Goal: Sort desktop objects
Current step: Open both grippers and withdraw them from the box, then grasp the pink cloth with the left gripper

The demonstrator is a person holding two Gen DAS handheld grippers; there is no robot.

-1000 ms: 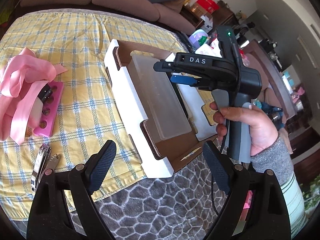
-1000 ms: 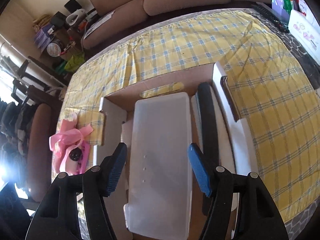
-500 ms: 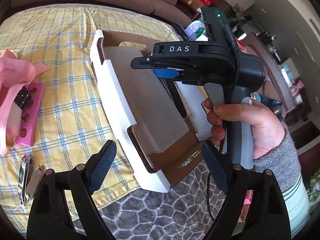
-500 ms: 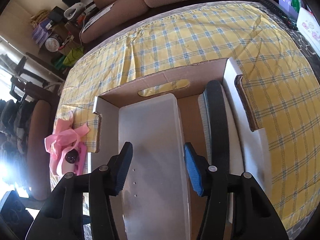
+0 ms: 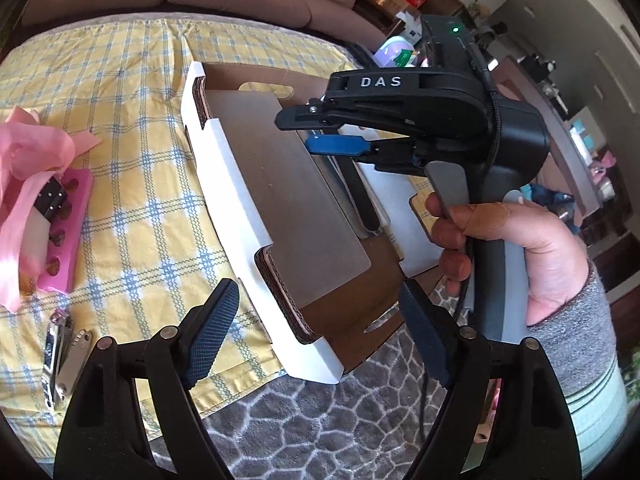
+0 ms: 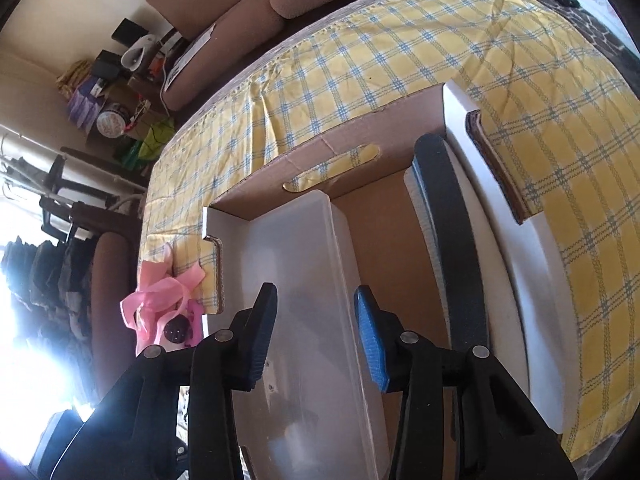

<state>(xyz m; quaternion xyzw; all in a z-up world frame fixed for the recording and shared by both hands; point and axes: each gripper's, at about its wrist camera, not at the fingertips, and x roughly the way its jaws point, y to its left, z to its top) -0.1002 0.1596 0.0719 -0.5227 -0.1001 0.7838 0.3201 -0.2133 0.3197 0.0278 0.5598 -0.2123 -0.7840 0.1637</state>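
Observation:
A frosted plastic case [image 6: 304, 280] lies lengthwise in the left half of a cardboard box with white walls [image 5: 236, 184]. My right gripper [image 6: 316, 336] hangs over the near part of the case. Its jaws are closing, with the case between the pads, and I see no pad pressing on it. In the left wrist view, a hand holds the right gripper [image 5: 320, 132] above the case [image 5: 288, 200]. My left gripper [image 5: 316, 334] stands open at the box's near corner, with nothing between its fingers. Pink toe separators with a ribbon [image 5: 60, 216] and nail clippers [image 5: 60, 360] lie on the checked cloth to the left.
A long dark strip on a white block [image 6: 452, 240] lies in the right half of the box. The yellow checked cloth [image 6: 400, 60] covers the table, with grey patterned fabric [image 5: 320, 420] at its near edge. A brown sofa [image 6: 248, 0] stands behind.
The right gripper's jaws have narrowed around the frosted case, and it has drawn closer over the box. The left gripper has shifted slightly and stays open.

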